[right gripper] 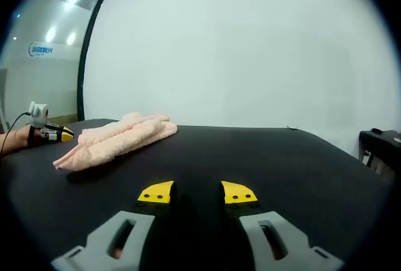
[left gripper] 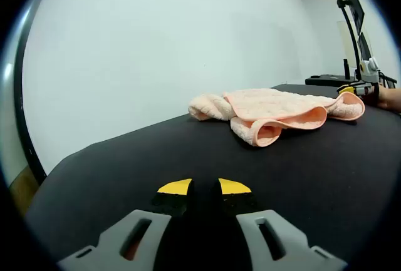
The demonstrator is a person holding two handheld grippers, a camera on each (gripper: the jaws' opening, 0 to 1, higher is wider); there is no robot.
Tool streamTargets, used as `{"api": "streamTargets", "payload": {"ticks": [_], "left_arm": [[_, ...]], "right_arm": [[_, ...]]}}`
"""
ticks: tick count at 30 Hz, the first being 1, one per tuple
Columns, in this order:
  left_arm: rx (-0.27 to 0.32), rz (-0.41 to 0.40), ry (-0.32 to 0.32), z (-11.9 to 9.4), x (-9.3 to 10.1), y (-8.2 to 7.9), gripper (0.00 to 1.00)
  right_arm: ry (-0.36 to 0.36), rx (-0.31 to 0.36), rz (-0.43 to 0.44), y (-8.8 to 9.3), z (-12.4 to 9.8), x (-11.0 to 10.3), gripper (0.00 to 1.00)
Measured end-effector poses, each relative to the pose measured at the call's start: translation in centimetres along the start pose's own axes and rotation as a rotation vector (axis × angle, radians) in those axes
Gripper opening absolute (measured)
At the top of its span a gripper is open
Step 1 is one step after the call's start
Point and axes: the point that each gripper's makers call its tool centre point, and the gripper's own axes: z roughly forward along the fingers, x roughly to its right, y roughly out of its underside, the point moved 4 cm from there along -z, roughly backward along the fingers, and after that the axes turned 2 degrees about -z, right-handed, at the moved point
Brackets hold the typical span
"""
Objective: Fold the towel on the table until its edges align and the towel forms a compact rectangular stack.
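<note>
Towel (left gripper: pixel 276 113) lies crumpled on the black table (left gripper: pixel 188 158), well ahead of our left gripper (left gripper: pixel 203 187) and off to its right, with one edge folded over so that a rounded fold faces us. In the right gripper view the same peach towel (right gripper: pixel 119 138) sits ahead of our right gripper (right gripper: pixel 197 192) and to its left, as a long, loosely bunched heap.

Our left gripper hovers low over bare tabletop with its yellow-tipped jaws a narrow gap apart, holding nothing and well apart from the cloth. Our right gripper is parted a little wider, its jaws likewise empty over bare table, clear of the towel.

At the far right of the left gripper view we see the other gripper (left gripper: pixel 360 86) just beside the towel's far end; whether it touches the cloth we cannot tell. A white wall (right gripper: pixel 250 52) stands behind the table.
</note>
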Motion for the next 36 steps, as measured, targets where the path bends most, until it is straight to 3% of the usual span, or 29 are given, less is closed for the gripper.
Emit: {"api": "streamTargets", "payload": {"ticks": [28,31,36], "left_arm": [[-0.005,0.003,-0.015,0.1,-0.5,0.1,0.14],[-0.007,0.009,-0.019,0.1,-0.4,-0.2,0.14],[0.051,-0.01,-0.001,0.3,-0.2,-2.1,0.15]], "right_arm": [[0.0,-0.002,-0.015,0.1,-0.2,-0.6,0.25],[0.0,-0.003,-0.034,0.0,-0.2,-0.7,0.25],[0.002,0.015,-0.018,-0.3,-0.3,-0.1,0.25]]}}
